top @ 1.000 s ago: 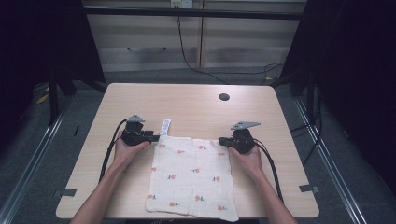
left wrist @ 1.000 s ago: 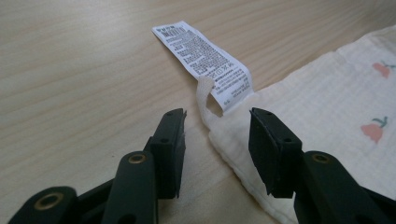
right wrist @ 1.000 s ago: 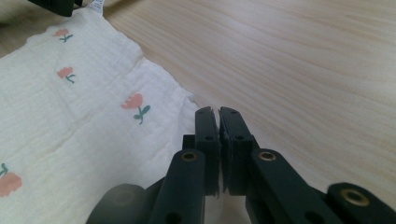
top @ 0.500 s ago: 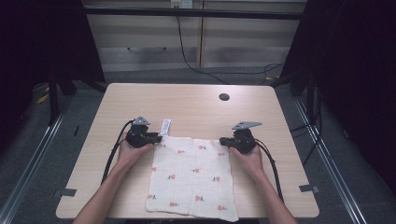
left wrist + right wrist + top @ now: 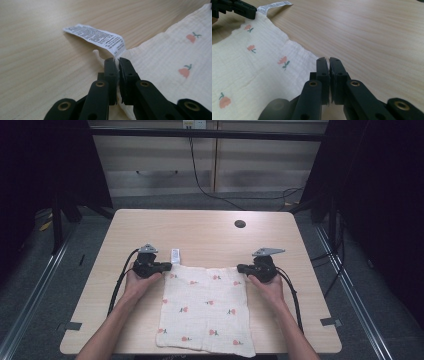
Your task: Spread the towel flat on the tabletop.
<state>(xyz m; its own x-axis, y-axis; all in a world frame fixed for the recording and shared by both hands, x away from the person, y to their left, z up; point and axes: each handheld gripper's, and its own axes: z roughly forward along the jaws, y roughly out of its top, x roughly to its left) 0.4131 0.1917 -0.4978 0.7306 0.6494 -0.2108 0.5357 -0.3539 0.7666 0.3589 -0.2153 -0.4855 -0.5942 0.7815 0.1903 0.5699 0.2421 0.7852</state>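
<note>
I see the pale wood-grain table (image 5: 200,230), rounded at its corners, with a dark round hole (image 5: 240,224) far beyond the cloth. The cloth (image 5: 205,312) lies flat at the near edge: cream crinkled muslin, roughly square, printed with small red fruits. Its white tag (image 5: 96,37) carries tiny print I cannot read. My left gripper (image 5: 117,61) has just been closing and pinches the cloth's far left corner beside the tag; my right gripper (image 5: 328,61) clamps the far right corner.

Cream muslin cloth (image 5: 205,307) w/ small red fruit print, spread flat on tabletop (image 5: 200,230), near edge overhanging tabletop's front edge. White care label (image 5: 175,255) sticks out from cloth's far-left corner, lying on wood.
</note>
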